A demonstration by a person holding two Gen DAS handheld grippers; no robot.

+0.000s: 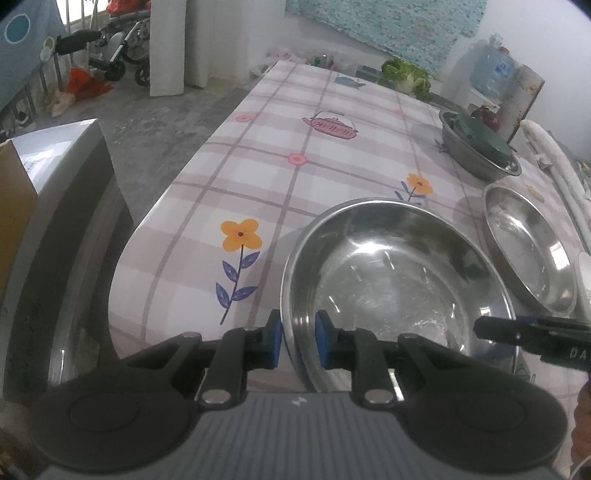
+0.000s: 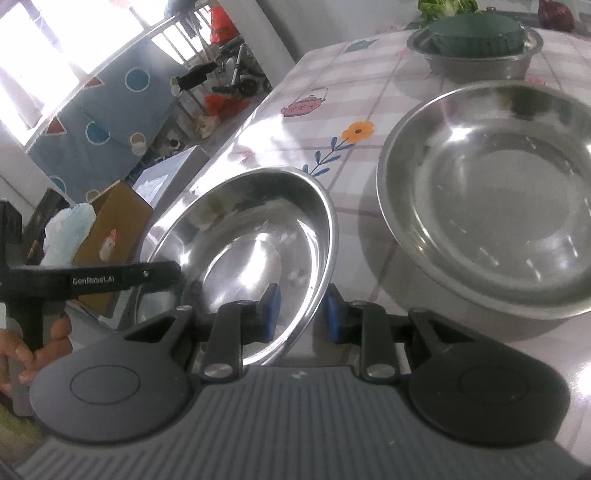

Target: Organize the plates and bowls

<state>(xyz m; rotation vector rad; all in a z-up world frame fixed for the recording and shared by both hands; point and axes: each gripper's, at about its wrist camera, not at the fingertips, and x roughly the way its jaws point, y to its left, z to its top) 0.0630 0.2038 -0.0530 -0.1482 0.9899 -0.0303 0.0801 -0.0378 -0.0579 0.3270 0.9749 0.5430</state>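
A wide steel bowl (image 1: 388, 280) sits near the front of the flowered tablecloth (image 1: 258, 166). My left gripper (image 1: 299, 341) is shut on its near left rim, one blue pad inside and one outside. My right gripper (image 1: 480, 328) reaches in at the bowl's right rim. In the right wrist view the same bowl (image 2: 251, 236) looks tilted, with my right gripper (image 2: 301, 317) shut on its rim. The left gripper (image 2: 177, 271), held by a hand, meets the opposite side. A second steel bowl (image 1: 528, 251) (image 2: 491, 192) rests just to the right.
Further back a third steel bowl (image 1: 476, 162) (image 2: 480, 62) holds a dark green dish (image 1: 480, 136) (image 2: 476, 33). Leafy greens (image 1: 406, 74) and a water bottle (image 1: 491, 66) stand at the far end. A cardboard box (image 2: 110, 236) and a grey cabinet (image 1: 66, 192) stand off the table's left edge.
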